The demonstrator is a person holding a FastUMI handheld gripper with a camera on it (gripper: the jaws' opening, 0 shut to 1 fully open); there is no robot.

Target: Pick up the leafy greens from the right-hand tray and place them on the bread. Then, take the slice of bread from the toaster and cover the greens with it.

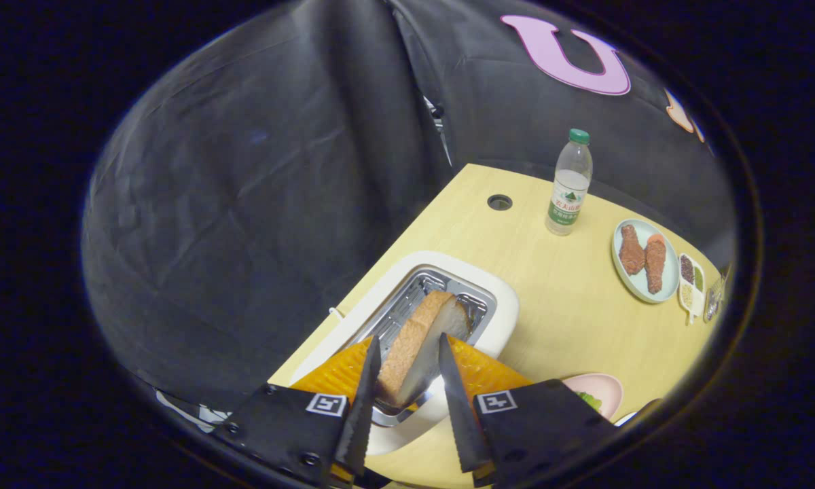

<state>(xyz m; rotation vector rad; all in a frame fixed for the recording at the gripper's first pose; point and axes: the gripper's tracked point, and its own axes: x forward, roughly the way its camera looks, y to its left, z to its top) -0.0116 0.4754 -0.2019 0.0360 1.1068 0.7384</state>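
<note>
A slice of bread (418, 339) with a brown crust stands tilted in the metal slot of a white toaster (502, 299) on a pale wooden table (564, 305). My gripper (409, 338) hangs over the toaster. Its two fingers flank the slice, one against the crust side and one against the pale face, and both appear to press on it. A pink plate (608, 386) lies to the right of the fingers, with a bit of leafy greens (589, 399) showing on it behind the gripper body.
A water bottle (569, 183) with a green cap stands farther back on the table. Right of it lie a pale blue plate (642, 285) with two brown meat pieces and a small divided dish (691, 285). A cable hole (499, 202) sits near the table's far edge.
</note>
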